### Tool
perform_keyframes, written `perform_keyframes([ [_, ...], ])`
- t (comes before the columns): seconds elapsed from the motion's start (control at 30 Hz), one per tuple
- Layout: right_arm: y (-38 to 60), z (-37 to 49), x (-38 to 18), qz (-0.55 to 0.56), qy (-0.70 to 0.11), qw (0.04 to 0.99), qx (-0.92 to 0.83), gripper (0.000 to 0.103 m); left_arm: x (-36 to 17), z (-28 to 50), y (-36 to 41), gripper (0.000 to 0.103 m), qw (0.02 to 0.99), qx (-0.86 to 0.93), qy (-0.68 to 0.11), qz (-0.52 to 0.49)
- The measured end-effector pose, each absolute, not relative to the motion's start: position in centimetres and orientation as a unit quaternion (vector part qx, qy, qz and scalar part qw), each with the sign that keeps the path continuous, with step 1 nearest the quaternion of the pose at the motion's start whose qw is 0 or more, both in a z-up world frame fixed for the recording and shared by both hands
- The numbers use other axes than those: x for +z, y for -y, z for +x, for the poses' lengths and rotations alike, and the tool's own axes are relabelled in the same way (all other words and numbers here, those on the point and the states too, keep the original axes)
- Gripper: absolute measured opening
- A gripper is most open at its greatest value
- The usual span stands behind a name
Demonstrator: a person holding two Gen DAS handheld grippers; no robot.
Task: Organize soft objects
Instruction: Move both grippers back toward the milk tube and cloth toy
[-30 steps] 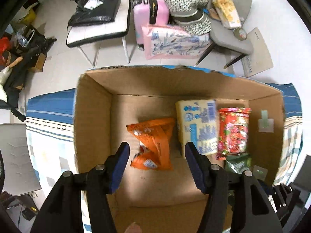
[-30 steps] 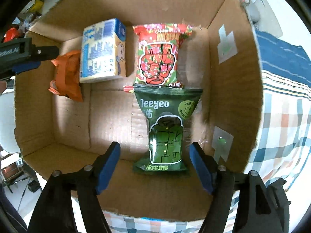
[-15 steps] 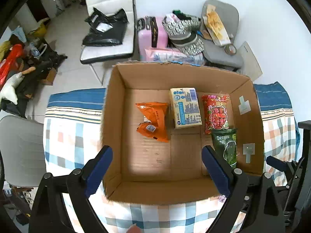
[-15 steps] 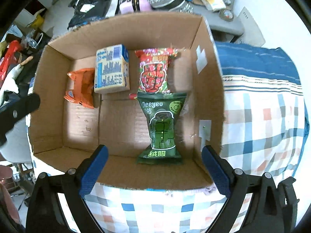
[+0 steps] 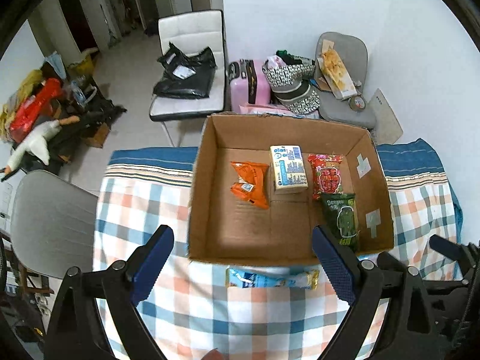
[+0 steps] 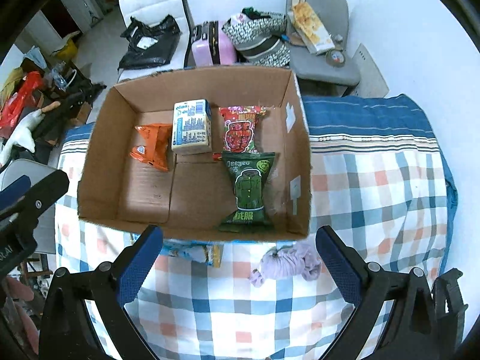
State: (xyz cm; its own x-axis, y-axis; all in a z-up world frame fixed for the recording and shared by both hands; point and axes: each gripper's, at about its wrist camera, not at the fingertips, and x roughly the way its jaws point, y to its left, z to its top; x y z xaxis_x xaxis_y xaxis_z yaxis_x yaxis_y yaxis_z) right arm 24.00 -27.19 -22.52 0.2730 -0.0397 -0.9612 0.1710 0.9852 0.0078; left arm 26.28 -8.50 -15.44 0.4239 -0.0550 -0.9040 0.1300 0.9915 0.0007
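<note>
Both grippers now risen out of box (image 6: 297, 138), jaws just opened wide, nothing between them. Orange pack (image 5: 250, 184), tissue pack (image 5: 288, 169), red pack (image 6: 241, 129), green pack (image 6: 249, 189) lie flat on box floor. Left gripper (image 5: 243, 265) hovers above blue pack (image 5: 270, 279) just outside box near wall. Right gripper (image 6: 240, 268) hovers over lilac cloth (image 6: 285, 265), also just outside near wall. Step: placing done, fetching next. Next move: descend, close on blue pack and cloth, carry into box.

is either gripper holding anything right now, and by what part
Nothing is held. The left gripper and right gripper both stand open and bare above the checked cloth, near the cardboard box.
</note>
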Motion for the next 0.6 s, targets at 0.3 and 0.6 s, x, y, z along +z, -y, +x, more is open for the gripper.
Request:
perform_keyframes([
  [0.3, 26.3, 19.2, -19.0, 0.060, -0.573, 0.815, -0.055, 0.103, -14.2, 22.2, 7.6, 0.094, 0.833, -0.053, -0.549, 0.034],
  [0.6, 25.8, 16.7, -17.9, 0.060, -0.566, 0.821, -0.040, 0.103, -14.3, 20.9, 7.7, 0.094, 0.829, -0.049, -0.556, 0.030],
])
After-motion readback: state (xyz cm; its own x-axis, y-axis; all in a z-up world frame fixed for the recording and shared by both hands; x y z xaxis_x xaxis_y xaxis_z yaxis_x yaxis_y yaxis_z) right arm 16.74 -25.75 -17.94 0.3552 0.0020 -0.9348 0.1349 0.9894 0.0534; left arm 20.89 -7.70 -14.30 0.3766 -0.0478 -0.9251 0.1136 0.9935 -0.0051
